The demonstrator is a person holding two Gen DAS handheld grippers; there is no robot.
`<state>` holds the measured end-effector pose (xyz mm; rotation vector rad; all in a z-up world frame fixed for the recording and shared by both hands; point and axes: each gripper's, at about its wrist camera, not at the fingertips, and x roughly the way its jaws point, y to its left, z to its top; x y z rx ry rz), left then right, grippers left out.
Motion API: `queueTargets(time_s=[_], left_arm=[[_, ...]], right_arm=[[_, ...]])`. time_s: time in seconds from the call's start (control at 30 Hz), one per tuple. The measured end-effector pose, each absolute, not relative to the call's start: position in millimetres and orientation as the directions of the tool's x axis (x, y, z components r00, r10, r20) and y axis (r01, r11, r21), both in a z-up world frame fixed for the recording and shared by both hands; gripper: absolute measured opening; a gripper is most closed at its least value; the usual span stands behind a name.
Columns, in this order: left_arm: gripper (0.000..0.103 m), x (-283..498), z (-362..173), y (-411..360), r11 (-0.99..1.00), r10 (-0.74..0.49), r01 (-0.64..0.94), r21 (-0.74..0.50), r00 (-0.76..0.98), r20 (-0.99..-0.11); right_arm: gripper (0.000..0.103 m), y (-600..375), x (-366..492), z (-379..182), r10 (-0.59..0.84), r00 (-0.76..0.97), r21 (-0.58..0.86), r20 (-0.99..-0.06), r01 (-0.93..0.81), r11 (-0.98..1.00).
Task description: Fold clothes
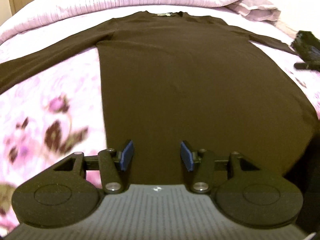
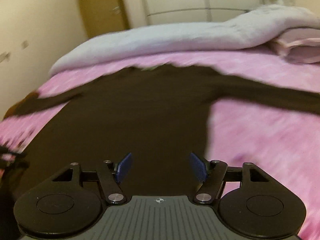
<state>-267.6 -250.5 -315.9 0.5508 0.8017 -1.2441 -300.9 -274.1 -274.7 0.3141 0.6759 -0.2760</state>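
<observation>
A dark long-sleeved top (image 1: 180, 76) lies flat on the bed (image 1: 50, 100), sleeves spread, collar toward the folded blanket (image 1: 120, 2). The left gripper (image 1: 157, 156) and right gripper (image 2: 161, 167) hover above its hem, jaws apart, nothing between them.

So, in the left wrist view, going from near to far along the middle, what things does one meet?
Left gripper, jaws open with nothing held → dark brown long-sleeved top spread flat → its neck label → folded lilac blanket → the wall behind.
</observation>
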Motion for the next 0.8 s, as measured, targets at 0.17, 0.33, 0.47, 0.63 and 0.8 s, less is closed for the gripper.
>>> queueTargets(time_s=[0.17, 0.33, 0.47, 0.63, 0.8], left_arm=[[0.048, -274, -314, -208, 0.241, -0.636, 0.969, -0.06, 0.111, -0.764], [0.048, -277, -312, -184, 0.273, -0.628, 0.962, -0.028, 0.156, -0.763], [0.048, -278, -306, -175, 0.327, -0.662, 0.944, -0.041, 0.198, -0.723], [0.048, -285, -309, -188, 0.358, -0.682, 0.931, -0.071, 0.209, -0.701], [0.053, -297, -313, -208, 0.356, -0.647, 0.934, -0.042, 0.214, -0.732]], right_arm=[[0.068, -218, -314, -305, -0.108, 0.663, 0.19, -0.741, 0.36, 0.913], [0.068, -202, -320, -309, -0.157, 0.591, 0.108, -0.791, 0.388, 0.915], [0.068, -193, -328, -298, -0.195, 0.63, 0.128, -0.752, 0.43, 0.894], [0.069, -181, -311, -298, -0.239, 0.591, 0.047, -0.771, 0.426, 0.903], [0.07, -175, -306, -300, -0.279, 0.55, 0.004, -0.787, 0.458, 0.889]])
